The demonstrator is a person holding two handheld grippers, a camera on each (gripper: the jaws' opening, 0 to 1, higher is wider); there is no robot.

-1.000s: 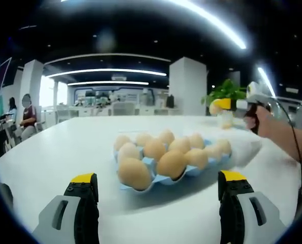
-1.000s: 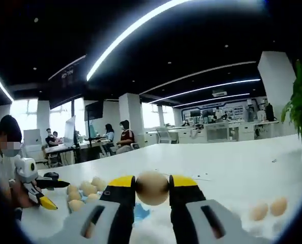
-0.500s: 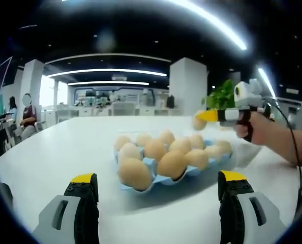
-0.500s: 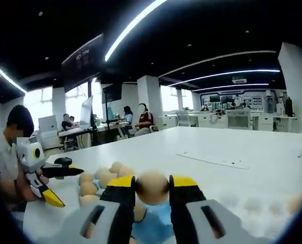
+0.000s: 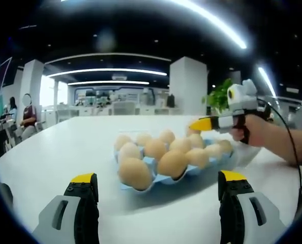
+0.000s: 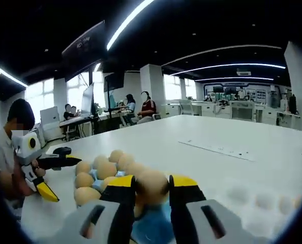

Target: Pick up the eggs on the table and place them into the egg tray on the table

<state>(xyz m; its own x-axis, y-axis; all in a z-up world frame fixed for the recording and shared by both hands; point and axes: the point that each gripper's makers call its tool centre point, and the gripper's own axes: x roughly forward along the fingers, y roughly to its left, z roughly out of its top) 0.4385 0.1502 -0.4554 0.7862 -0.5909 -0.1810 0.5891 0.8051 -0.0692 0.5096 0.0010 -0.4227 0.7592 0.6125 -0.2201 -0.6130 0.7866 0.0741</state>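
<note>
Right now my right gripper (image 6: 152,189) is clenched on an egg (image 6: 152,186) at lower centre of the right gripper view, just over the tray (image 6: 150,227). In the left gripper view that tray (image 5: 163,179) sits mid-frame on the table (image 5: 59,150), nearly full. My left gripper (image 5: 157,190) hangs released at the bottom, jaws wide apart. I judge the egg light, smooth and brittle, so I pinch it across its middle, gently, and must lower it softly into a free cup.
</note>
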